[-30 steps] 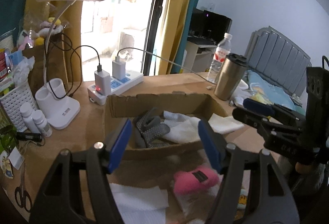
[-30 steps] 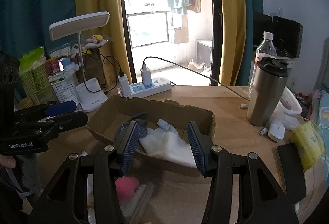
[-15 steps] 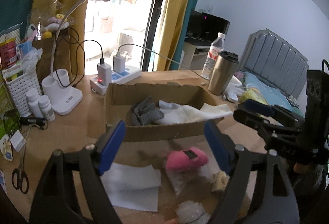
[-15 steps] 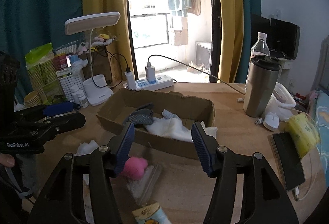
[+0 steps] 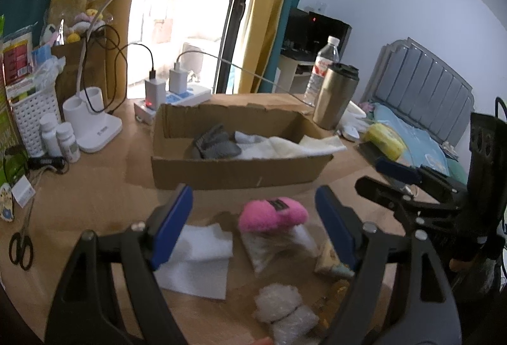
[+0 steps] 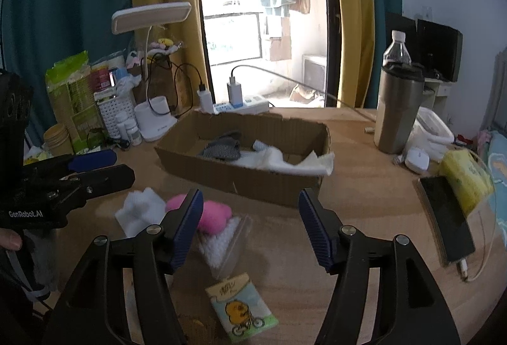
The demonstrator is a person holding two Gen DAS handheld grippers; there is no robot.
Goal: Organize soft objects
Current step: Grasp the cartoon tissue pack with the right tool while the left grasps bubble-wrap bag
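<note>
**Sorting the soft things, box partly filled**

Looking along my left hand-held gripper, I am seeing the cardboard box on the worktop already holding a grey glove and white cloths, so part of the job looks done. Still lying out in front of the box are the pink plush, a flat white sheet, a clear bag of white filling under the plush, and a lump of bubble wrap nearest me. My left jaws are standing wide apart and gripping nothing; the pink plush is lying just beyond and between the blue pads, not touched by either. My right hand-held gripper is showing at the right edge of this view.

Looking along my right hand-held gripper, its jaws are opening and nothing is sitting between them. The pink plush is lying just behind the left pad, partly hidden by it, off to the left of the gap, not in it. A white wad is lying further left, and a small tissue packet with a cartoon chick is lying close below the jaws. The box is standing straight ahead, beyond the fingertips. I am judging the plush, the white pieces and the bubble wrap as what is left to go in.
</note>
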